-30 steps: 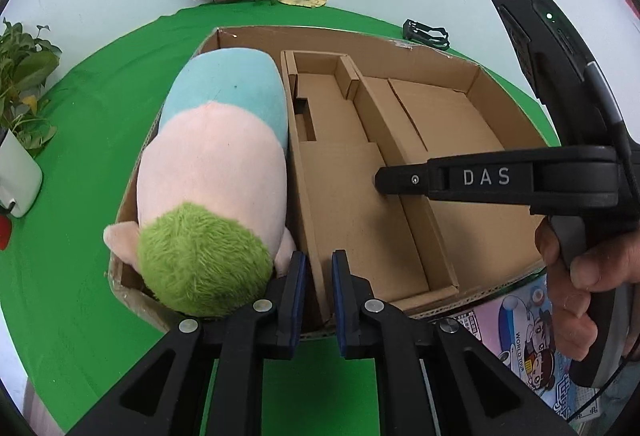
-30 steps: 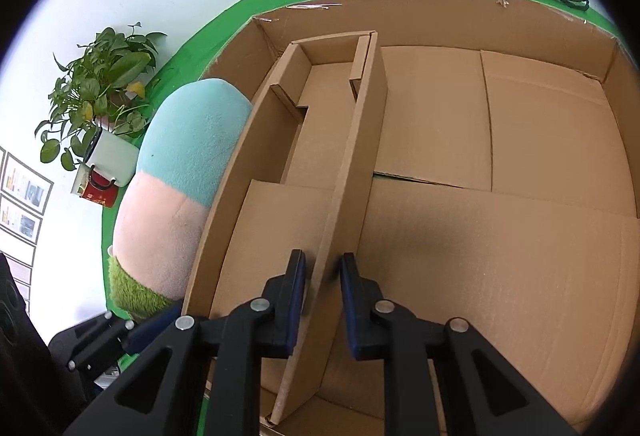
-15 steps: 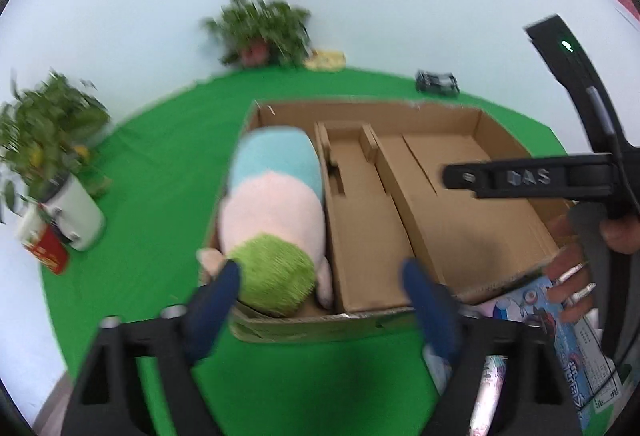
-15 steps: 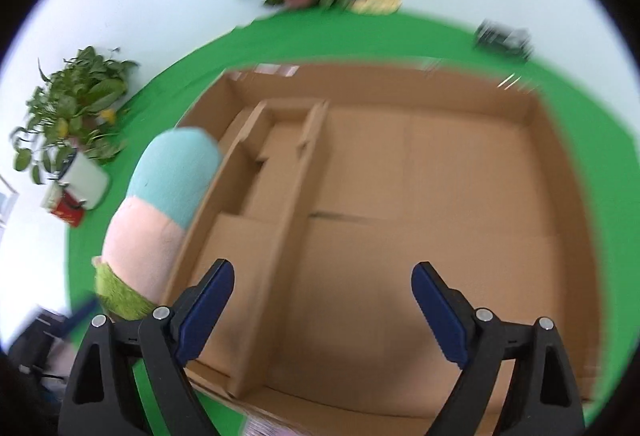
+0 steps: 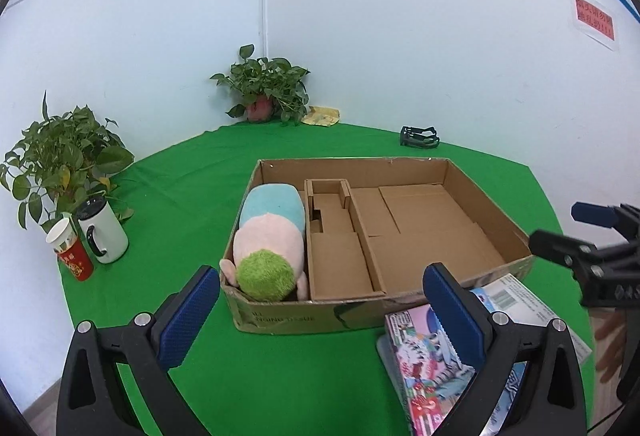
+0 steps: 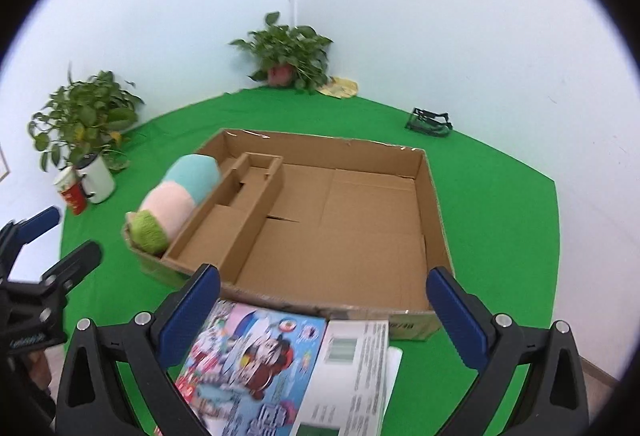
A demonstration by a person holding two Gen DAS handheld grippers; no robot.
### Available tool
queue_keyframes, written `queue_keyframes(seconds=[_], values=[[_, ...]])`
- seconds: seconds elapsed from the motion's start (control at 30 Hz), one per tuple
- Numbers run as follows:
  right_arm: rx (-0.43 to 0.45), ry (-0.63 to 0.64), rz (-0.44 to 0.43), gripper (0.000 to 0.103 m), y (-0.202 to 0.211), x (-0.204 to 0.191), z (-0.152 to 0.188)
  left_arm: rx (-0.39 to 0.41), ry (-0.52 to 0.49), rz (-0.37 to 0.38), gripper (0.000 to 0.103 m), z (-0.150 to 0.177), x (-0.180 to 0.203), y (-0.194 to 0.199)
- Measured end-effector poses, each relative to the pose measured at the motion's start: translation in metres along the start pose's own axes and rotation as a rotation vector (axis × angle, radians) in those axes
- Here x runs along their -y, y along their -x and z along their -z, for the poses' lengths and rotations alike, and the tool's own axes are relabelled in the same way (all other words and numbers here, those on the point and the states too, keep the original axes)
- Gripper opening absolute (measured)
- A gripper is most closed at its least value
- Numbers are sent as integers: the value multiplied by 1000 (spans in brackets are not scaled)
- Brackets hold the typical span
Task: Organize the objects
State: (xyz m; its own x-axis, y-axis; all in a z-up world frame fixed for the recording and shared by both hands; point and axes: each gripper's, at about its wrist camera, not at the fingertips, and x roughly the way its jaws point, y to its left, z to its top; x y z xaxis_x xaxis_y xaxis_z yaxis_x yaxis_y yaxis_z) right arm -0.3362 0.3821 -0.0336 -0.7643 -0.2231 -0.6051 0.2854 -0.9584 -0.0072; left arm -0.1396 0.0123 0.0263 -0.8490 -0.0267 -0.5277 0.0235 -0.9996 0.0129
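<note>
An open cardboard box (image 5: 280,316) (image 6: 436,212) lies on the green table. Its left strip holds a plush toy (image 5: 272,236) (image 6: 180,192), blue and pink with a green tuft. Beside the toy sits a cardboard divider insert (image 5: 340,260) (image 6: 236,220); the wide right part of the box is bare. A colourful picture book (image 5: 428,368) (image 6: 256,352) lies on the table against the box's near wall. My left gripper (image 5: 320,276) hovers back from the box, jaws opening wide, nothing between them. My right gripper (image 6: 324,272) hovers over the book, jaws also opening with nothing between them.
Two potted plants (image 5: 264,88) (image 5: 60,156) stand at the table's back and left edges. A white mug (image 5: 104,232) and a red cup (image 5: 74,256) sit by the left plant. A small black object (image 5: 419,137) lies behind the box. A hand (image 5: 610,340) shows at the right.
Both grippers were shut on the divider's cardboard walls; they have let go, spread wide, and pulled back and up, so the whole box now shows.
</note>
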Motion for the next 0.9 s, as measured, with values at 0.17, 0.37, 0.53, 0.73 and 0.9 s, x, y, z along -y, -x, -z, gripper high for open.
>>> queue_keyframes(seconds=[0.17,0.37,0.53,0.73,0.9], values=[[44,43,-47,103,29,-17,19,-11,32,3,102,12,5,21],[50,44,-70,103,42,-23,40,-9,28,13,102,23,14,40],[32,107,-105,103,45,-33,57,-44,23,63,102,26,17,40],[-17,148,-245,103,48,-39,79,-123,25,152,102,35,22,25],[-36,180,-340,103,51,-62,112,-203,40,237,102,54,23,4]])
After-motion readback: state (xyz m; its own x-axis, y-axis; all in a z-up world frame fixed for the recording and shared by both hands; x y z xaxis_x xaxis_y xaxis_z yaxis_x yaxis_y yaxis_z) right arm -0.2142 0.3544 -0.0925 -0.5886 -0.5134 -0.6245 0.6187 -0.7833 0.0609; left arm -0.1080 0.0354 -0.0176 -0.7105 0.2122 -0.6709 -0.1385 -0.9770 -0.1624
